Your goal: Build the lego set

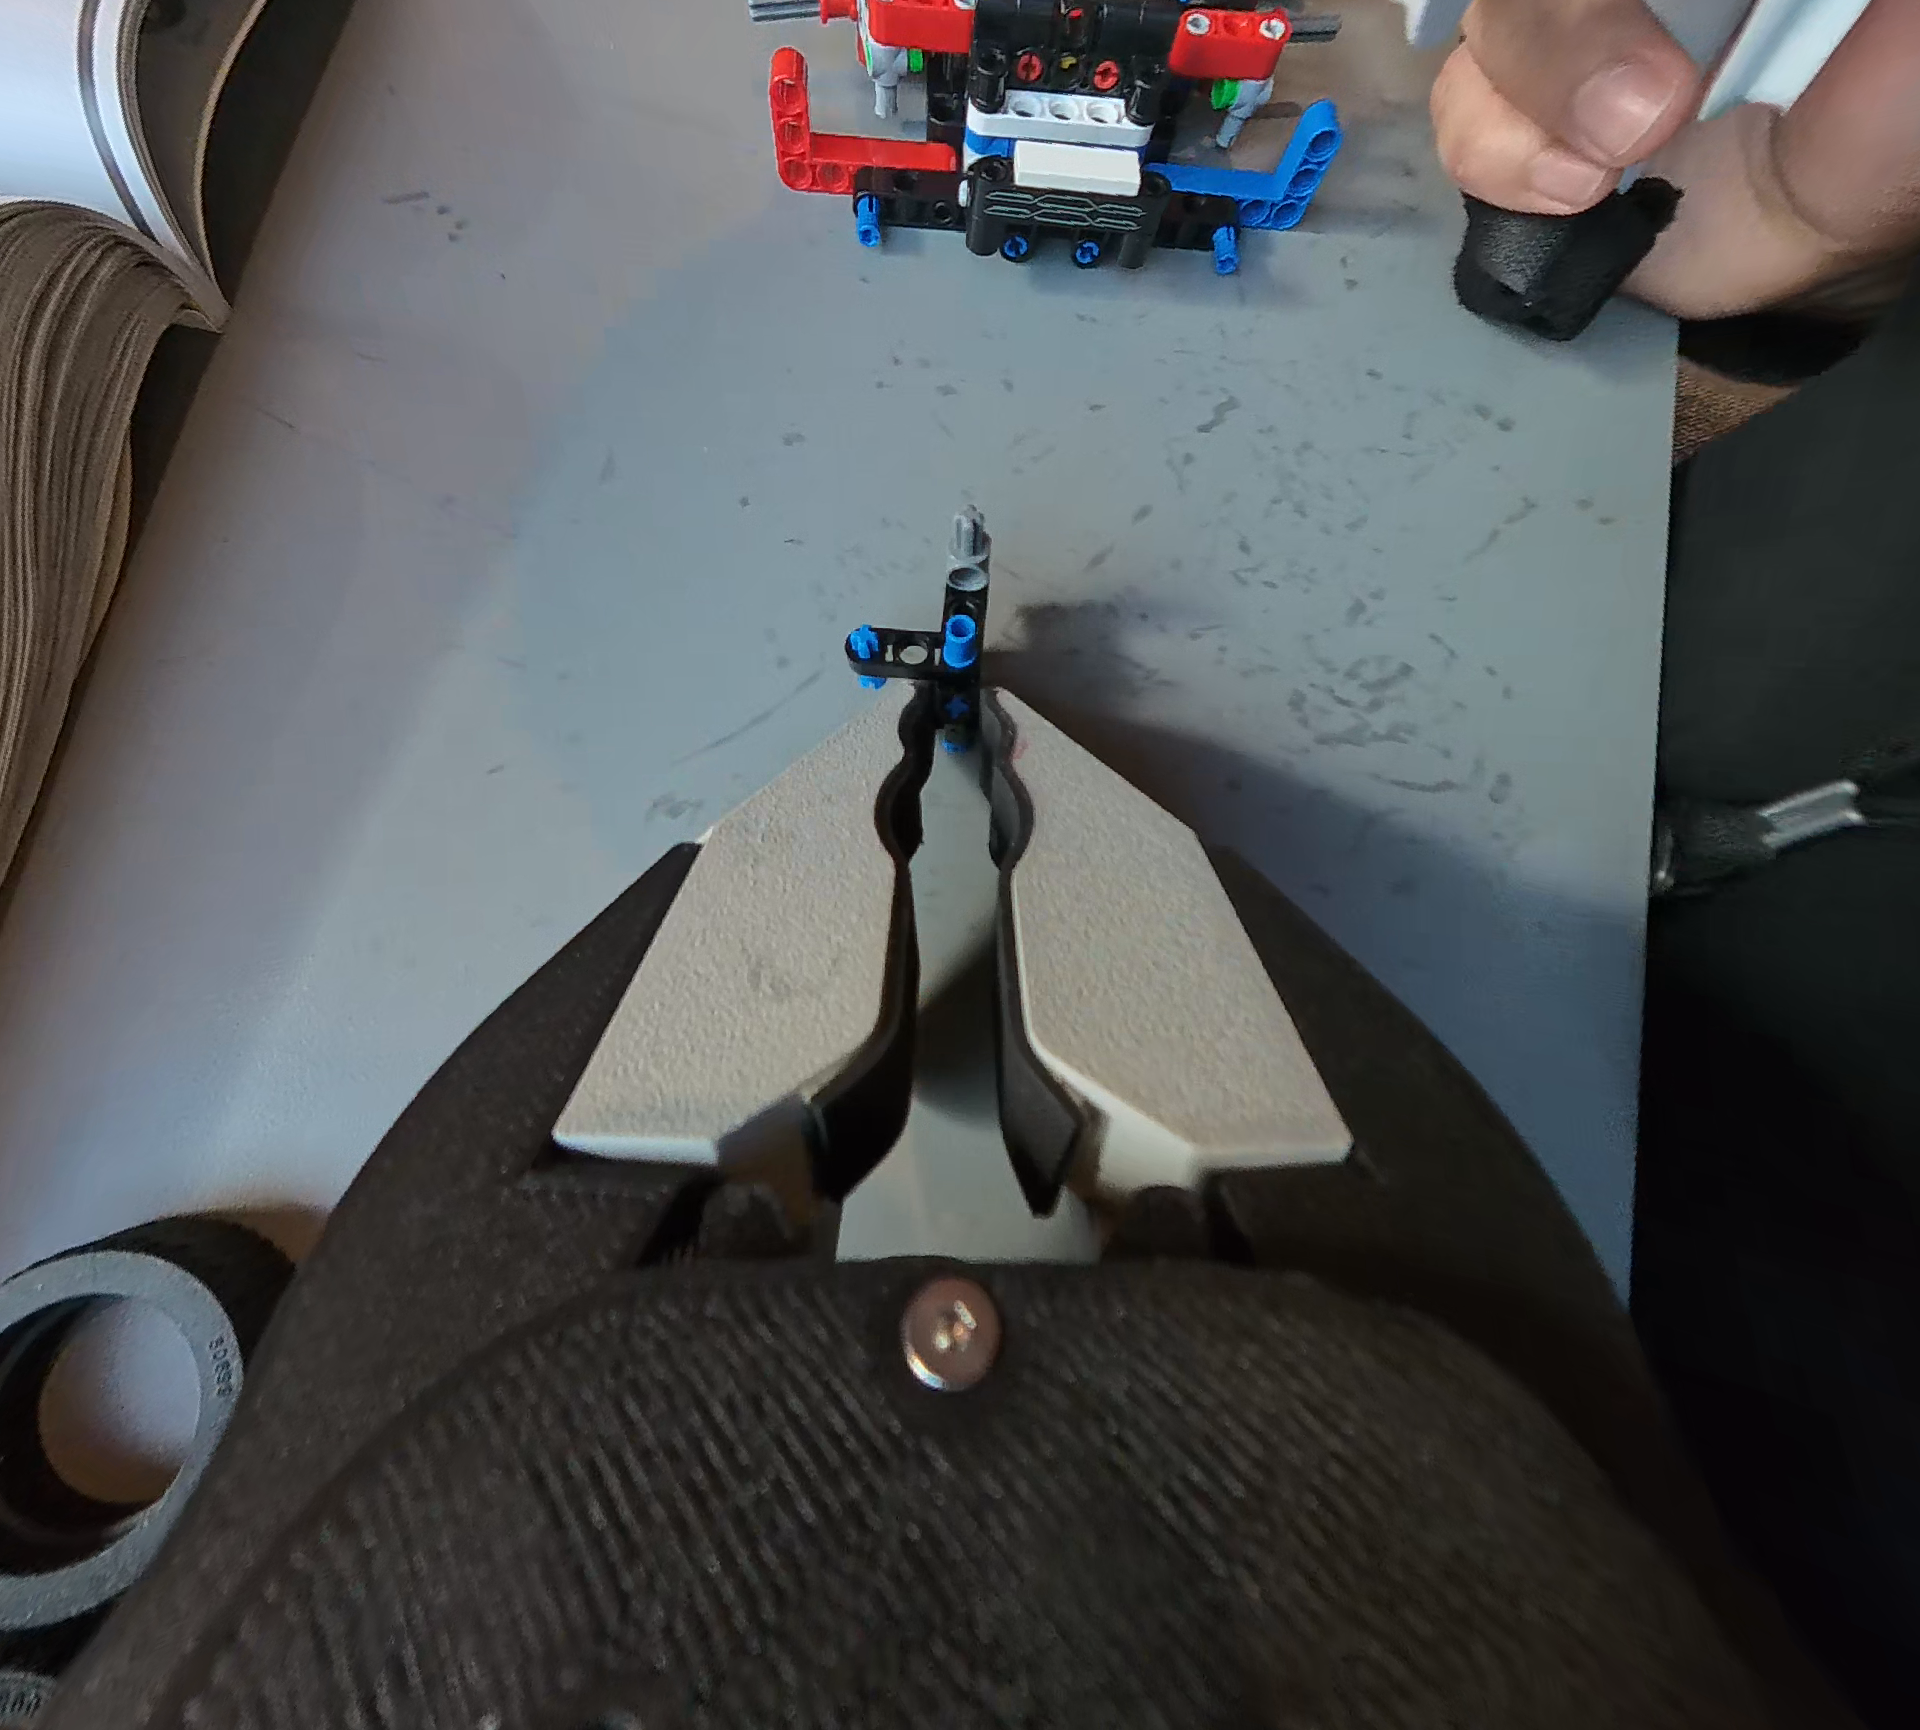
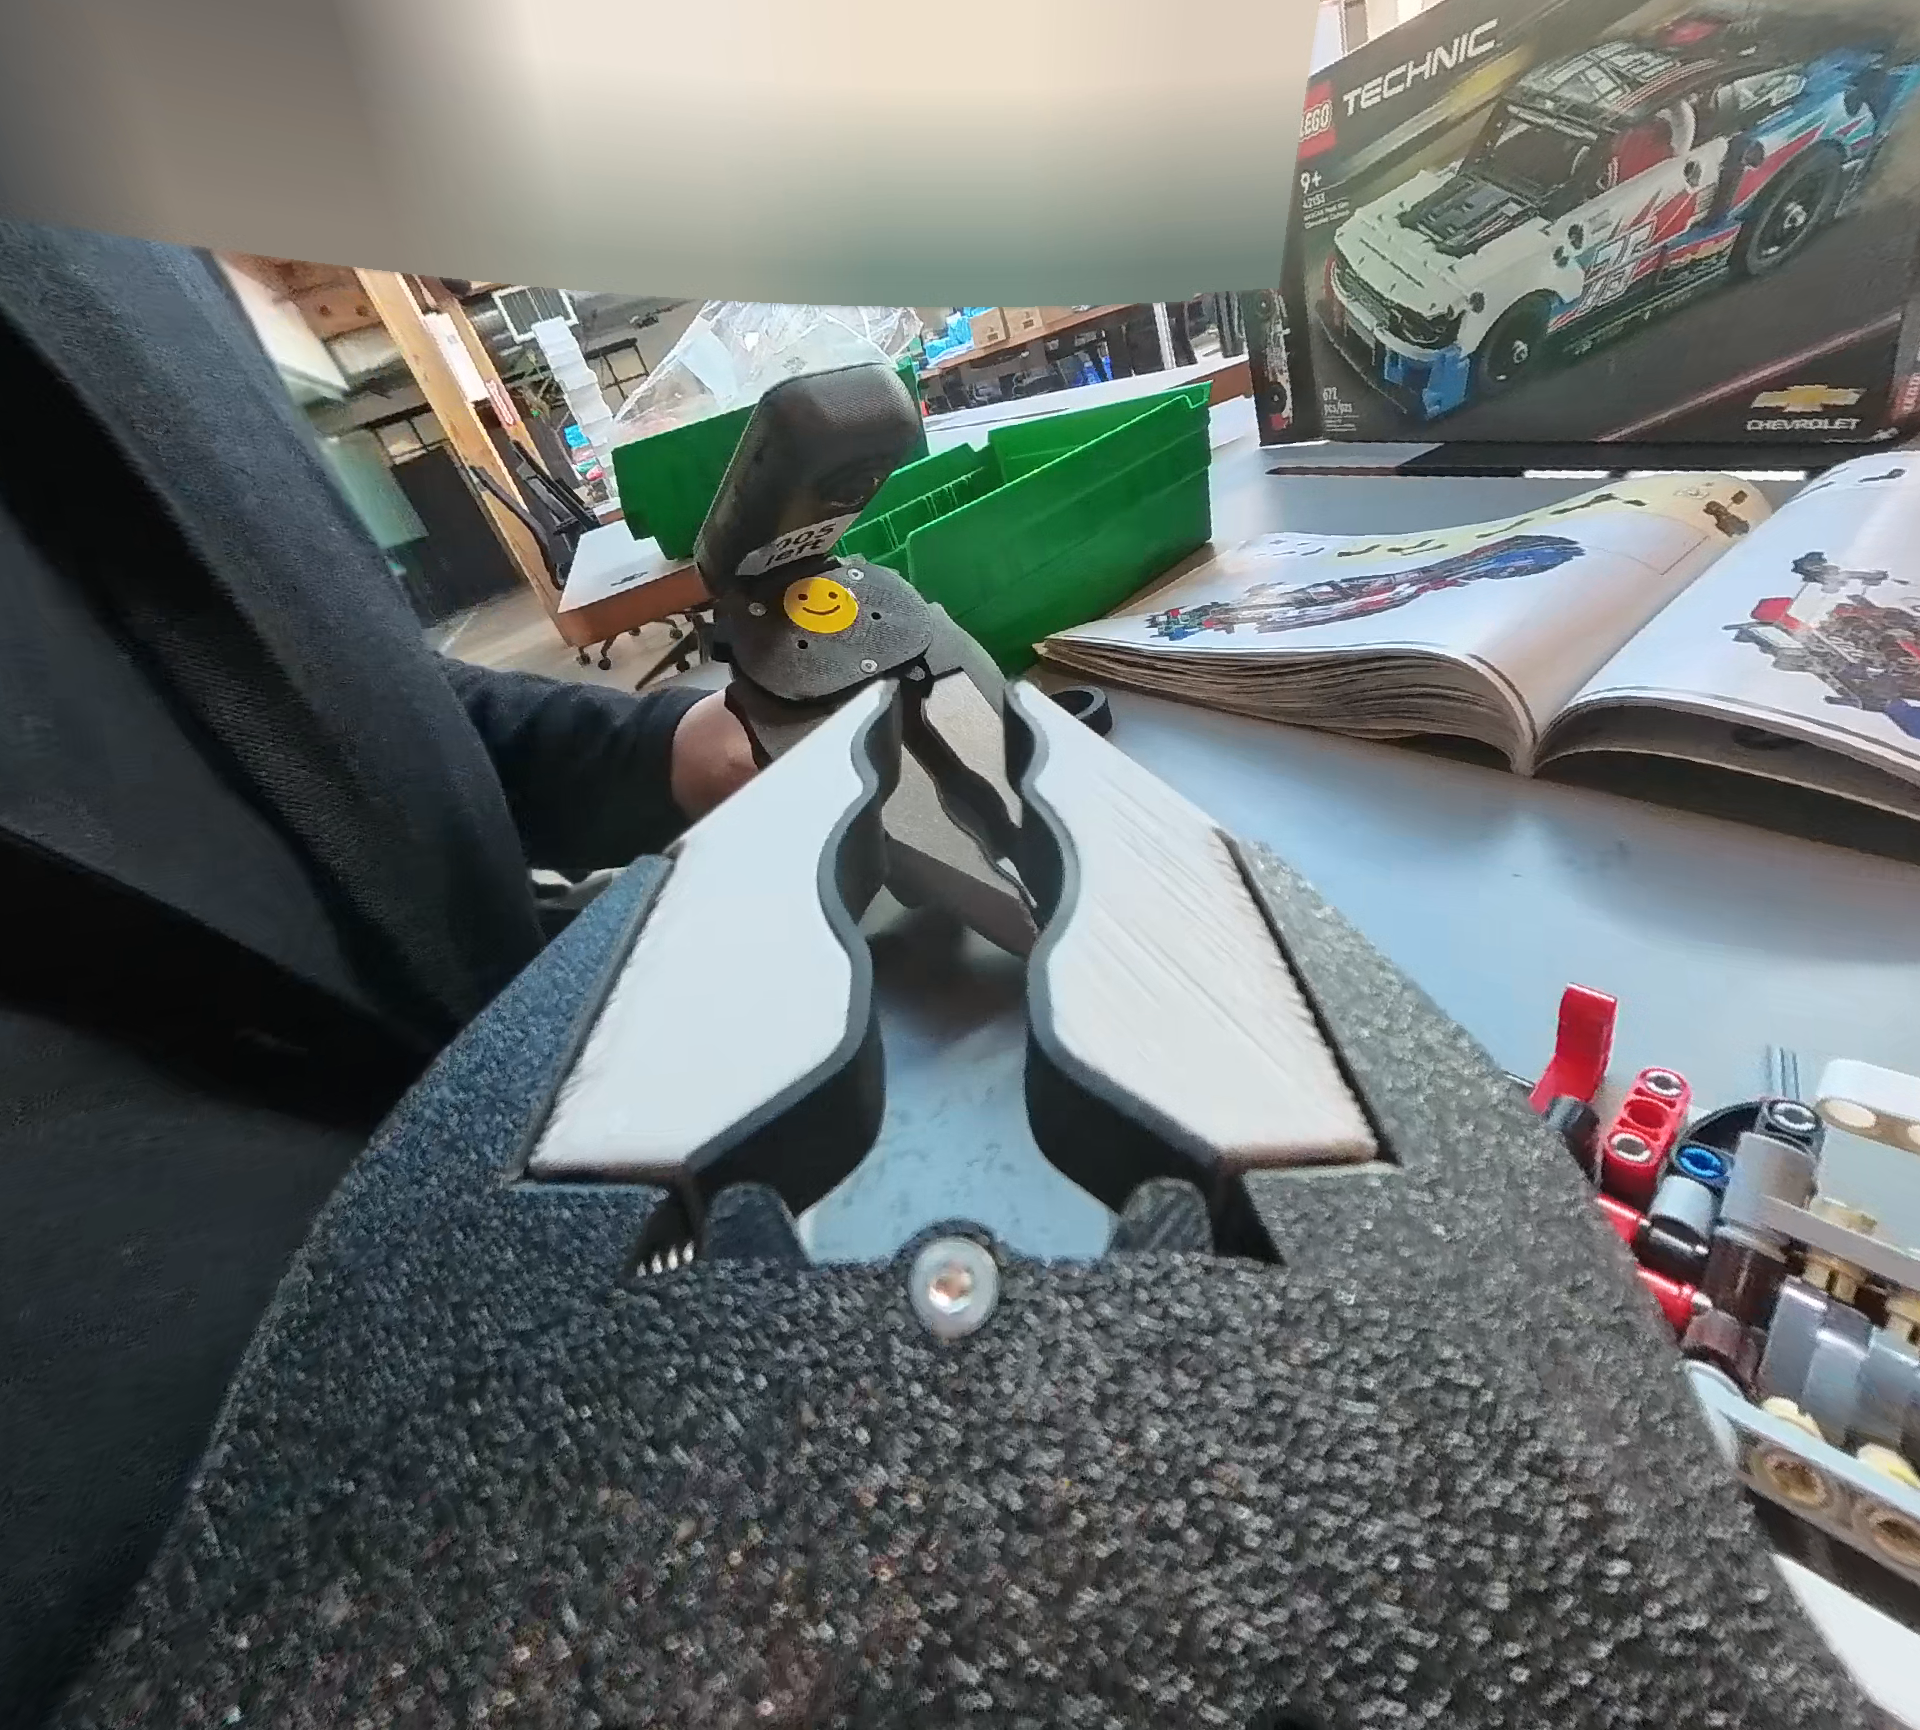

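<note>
— Where's the small piece?
— The left gripper (image 1: 954,716) is clamped on a black L-shaped beam assembly (image 1: 940,641) with blue pins, above the grey table (image 1: 520,537), well short of the car chassis (image 1: 1049,70).
— The right gripper (image 2: 951,704)?
— Fingers apart, empty (instruction booklet (image 2: 1507,641) beyond).

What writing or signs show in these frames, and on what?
Lego set box, back right: printed brands and numbers; not transcribed.
White label on black camera: handwriting; not transcribed.
Grey ring: embossed digits, too small.
Instruction booklet: pictures; no readable text.
</note>
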### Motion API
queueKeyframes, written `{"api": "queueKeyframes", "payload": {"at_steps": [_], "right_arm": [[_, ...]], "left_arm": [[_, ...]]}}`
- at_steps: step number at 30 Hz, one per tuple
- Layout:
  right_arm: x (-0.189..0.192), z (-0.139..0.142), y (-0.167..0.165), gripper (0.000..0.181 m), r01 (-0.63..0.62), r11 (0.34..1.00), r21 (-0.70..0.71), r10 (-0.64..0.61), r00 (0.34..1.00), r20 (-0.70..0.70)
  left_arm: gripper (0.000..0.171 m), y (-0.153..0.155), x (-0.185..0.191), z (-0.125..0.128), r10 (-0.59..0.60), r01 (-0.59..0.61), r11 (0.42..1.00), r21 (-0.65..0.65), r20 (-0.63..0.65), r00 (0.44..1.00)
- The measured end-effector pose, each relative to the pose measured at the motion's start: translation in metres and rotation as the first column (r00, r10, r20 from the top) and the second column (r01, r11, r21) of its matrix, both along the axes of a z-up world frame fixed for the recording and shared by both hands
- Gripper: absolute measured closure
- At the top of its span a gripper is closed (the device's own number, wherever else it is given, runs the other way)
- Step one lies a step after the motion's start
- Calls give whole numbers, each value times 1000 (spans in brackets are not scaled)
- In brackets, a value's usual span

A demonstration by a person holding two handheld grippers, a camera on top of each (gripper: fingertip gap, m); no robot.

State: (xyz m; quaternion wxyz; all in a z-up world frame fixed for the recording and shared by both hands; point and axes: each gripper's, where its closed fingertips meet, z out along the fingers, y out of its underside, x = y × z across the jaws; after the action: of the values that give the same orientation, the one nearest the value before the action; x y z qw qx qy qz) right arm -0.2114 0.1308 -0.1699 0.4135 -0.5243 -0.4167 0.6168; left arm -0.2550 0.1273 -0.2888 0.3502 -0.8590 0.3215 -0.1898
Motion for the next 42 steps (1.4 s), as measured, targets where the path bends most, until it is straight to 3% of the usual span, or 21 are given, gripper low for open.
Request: {"api": "queueKeyframes", "payload": {"at_steps": [8,11,15,20,30,42], "right_arm": [[-3,-2,0,160,28,999,37,-29,999,26],[-3,-2,-1,159,37,998,54,-38,999,29],[-4,-3,-2,158,61,992,106,-67,997,45],[2,-3,5,159,129,979,158,-139,989,53],[33,-35,19,157,152,940,306,-250,918,310],[29,-50,2,156,60,913,404,-216,910,354]], "left_arm": [[165,0,0,0,1,0,1000,22,-28,1000],[146,2,-3,1,26,-24,999,36,-41,999],[139,-1,-6,2,37,-32,997,71,-64,997],[140,-17,-13,1,51,-43,995,86,-99,994],[141,-53,-23,5,121,-104,985,137,-119,986],[150,-63,-14,4,84,-40,977,209,-204,975]]}}
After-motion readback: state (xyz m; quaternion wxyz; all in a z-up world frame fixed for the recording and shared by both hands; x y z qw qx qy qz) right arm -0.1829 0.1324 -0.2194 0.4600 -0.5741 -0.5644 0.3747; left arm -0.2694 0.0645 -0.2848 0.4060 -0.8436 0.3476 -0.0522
